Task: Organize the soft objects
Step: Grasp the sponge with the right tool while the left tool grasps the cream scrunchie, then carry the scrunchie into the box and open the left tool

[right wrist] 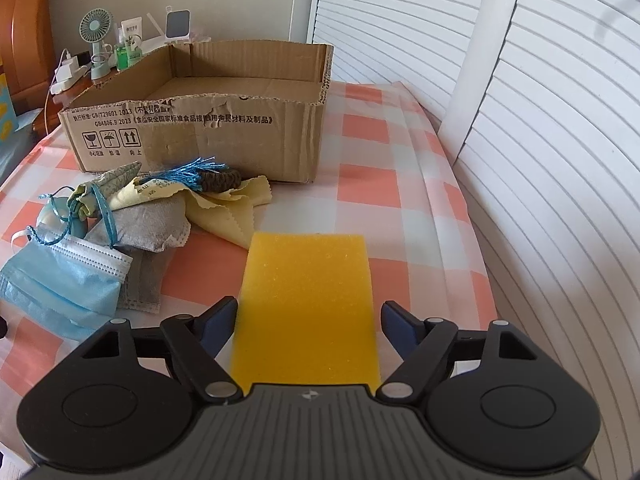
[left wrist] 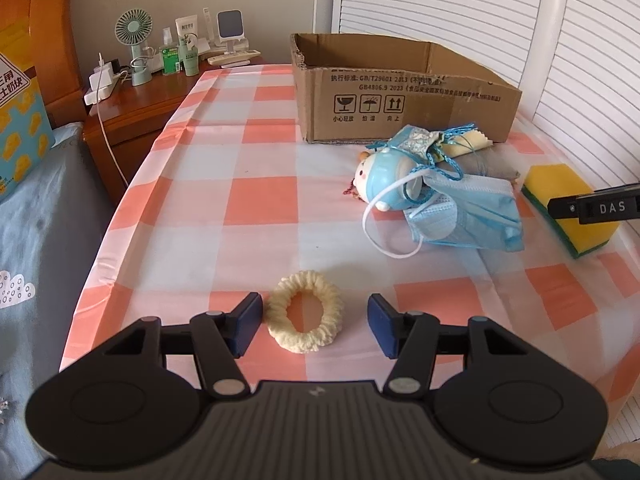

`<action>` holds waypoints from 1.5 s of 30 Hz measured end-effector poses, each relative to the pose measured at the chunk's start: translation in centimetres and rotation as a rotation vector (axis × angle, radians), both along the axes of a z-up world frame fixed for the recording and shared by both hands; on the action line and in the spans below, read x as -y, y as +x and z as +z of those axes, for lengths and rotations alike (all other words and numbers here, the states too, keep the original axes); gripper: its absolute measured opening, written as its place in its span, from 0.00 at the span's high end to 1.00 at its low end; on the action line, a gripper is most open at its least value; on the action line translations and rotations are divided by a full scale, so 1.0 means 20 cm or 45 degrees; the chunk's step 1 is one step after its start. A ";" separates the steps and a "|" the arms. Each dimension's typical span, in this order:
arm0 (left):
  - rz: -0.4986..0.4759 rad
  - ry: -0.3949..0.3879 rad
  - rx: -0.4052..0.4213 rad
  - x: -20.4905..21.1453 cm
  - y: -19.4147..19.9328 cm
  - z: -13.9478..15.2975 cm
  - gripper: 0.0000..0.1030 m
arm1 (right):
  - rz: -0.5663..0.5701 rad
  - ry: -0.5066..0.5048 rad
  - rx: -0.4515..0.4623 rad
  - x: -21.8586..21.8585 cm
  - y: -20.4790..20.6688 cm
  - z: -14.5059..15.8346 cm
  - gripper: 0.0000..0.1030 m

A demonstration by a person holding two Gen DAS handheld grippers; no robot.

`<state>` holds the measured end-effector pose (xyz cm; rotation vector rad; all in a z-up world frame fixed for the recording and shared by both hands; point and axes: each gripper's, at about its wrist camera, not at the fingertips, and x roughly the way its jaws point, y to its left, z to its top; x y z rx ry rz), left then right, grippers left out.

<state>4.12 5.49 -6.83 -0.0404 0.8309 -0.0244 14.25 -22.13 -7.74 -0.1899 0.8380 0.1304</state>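
Note:
My left gripper point(left wrist: 315, 324) is open, its fingers on either side of a cream scrunchie point(left wrist: 305, 311) lying on the checked cloth. My right gripper point(right wrist: 306, 330) is open around a yellow sponge point(right wrist: 306, 304), with a small gap on each side; the sponge point(left wrist: 570, 208) has a green underside in the left wrist view. A pile of soft things lies between them: a blue face mask point(left wrist: 464, 212) point(right wrist: 66, 276), a blue doll point(left wrist: 386, 178), grey pouches point(right wrist: 144, 224) and a yellow cloth point(right wrist: 228, 208). An open cardboard box point(left wrist: 400, 96) point(right wrist: 200, 128) stands behind, empty inside.
The table point(left wrist: 256, 200) has a pink-and-white checked cloth. A wooden nightstand point(left wrist: 140, 92) with a fan, bottles and chargers stands at the far left. White slatted doors point(right wrist: 540, 160) run along the right. A grey bed point(left wrist: 44, 220) is at the left.

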 end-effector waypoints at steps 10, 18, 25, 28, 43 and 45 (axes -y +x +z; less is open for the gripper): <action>0.011 0.001 0.019 -0.02 -0.01 0.02 0.65 | 0.019 -0.028 0.020 -0.01 -0.02 0.01 0.29; -0.042 0.014 0.035 -0.02 0.00 0.10 0.66 | 0.049 -0.008 0.034 0.01 -0.04 0.09 0.29; -0.127 0.038 0.062 -0.02 0.10 0.26 0.65 | 0.112 0.084 0.049 0.04 -0.04 0.23 0.29; -0.155 0.036 0.090 -0.01 0.18 0.33 0.66 | 0.144 0.109 0.073 0.04 -0.03 0.30 0.29; -0.241 0.046 0.217 0.13 0.92 0.60 0.65 | 0.237 0.164 0.149 -0.03 0.22 0.46 0.29; -0.249 0.055 0.205 0.15 1.04 0.59 0.65 | 0.243 0.169 0.155 -0.03 0.26 0.47 0.29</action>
